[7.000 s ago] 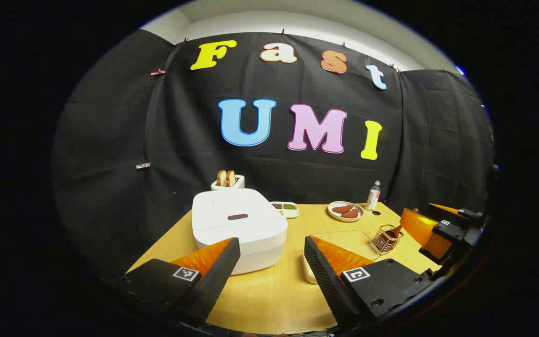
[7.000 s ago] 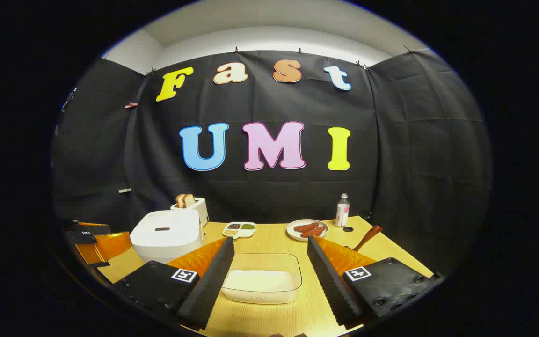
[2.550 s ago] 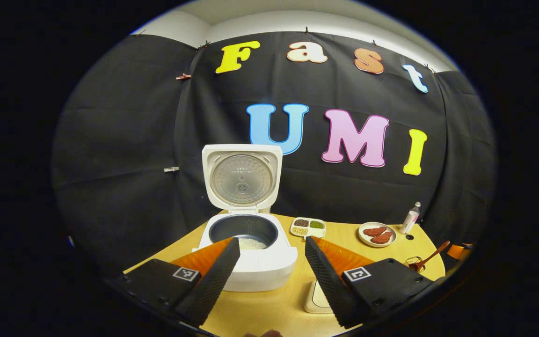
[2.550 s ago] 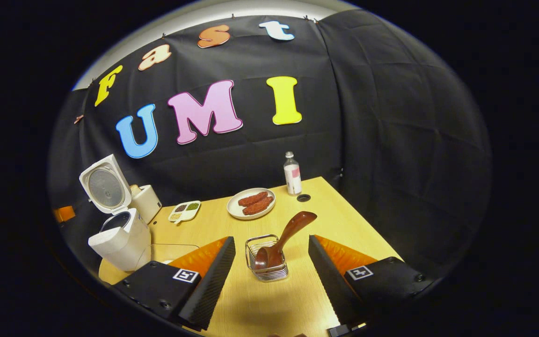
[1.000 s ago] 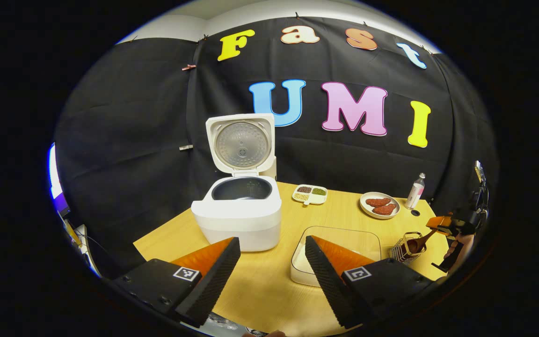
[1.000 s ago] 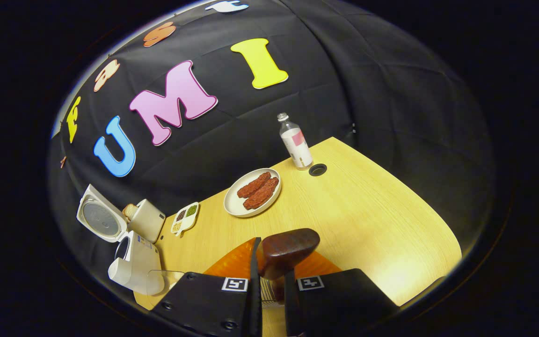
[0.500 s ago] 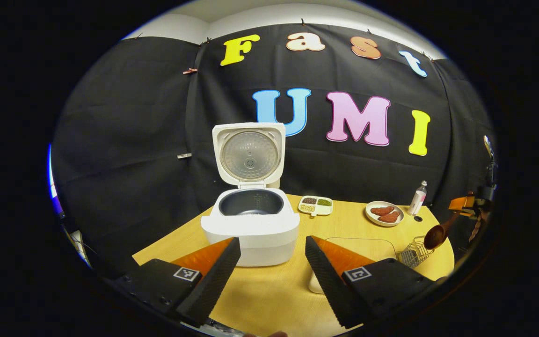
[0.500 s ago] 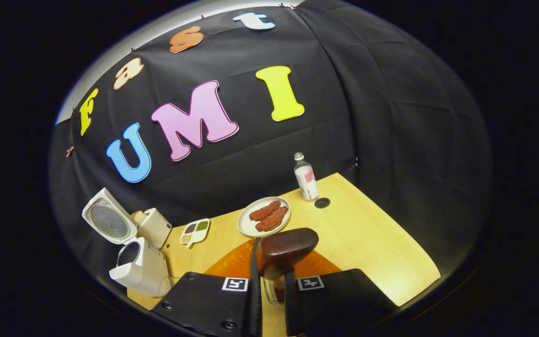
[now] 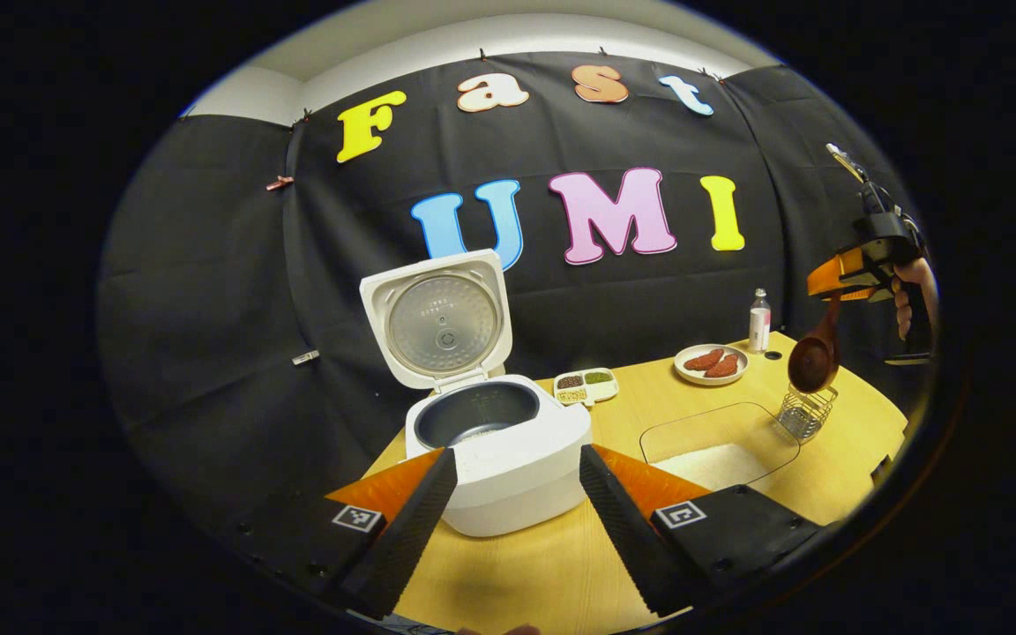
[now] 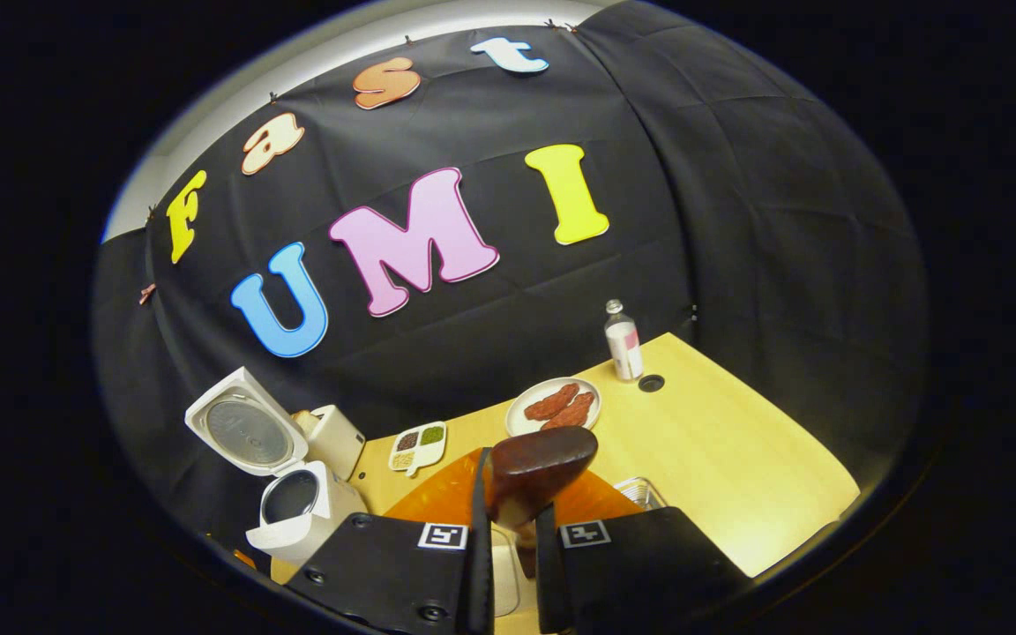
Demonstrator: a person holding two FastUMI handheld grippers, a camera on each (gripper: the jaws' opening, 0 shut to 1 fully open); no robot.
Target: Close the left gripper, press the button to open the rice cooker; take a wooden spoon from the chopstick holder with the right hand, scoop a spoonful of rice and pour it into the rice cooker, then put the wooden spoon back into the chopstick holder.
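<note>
Right gripper [image 10: 508, 538] clamped on the wooden spoon [image 10: 536, 472], both fingers pressed against the handle, its broad dark-brown rounded end poking up between them in the right gripper view. From the left gripper view, the same spoon [image 9: 812, 357] hanging bowl-down in the air, glossy reddish-brown, bowl just above the wire chopstick holder [image 9: 803, 419] and clear of it; right gripper [image 9: 843, 280] above it, a hand [image 9: 914, 295] wrapped round its grip. Left gripper [image 9: 512, 494] with fingers spread wide apart, nothing between them, hovering low over the near edge of the wooden table [image 9: 737, 494], pointed at the rice cooker [image 9: 508, 441]. Cooker white, lid standing upright with its metal inner plate facing forward, dark inner pot exposed with a little pale rice at the bottom. Clear rice container [image 9: 720, 445] lying flat between cooker and chopstick holder, a layer of white rice inside. Farther back, a divided dish [image 9: 586, 385], a plate [image 9: 711, 363] of reddish-brown pieces, and a small bottle [image 9: 759, 322].
</note>
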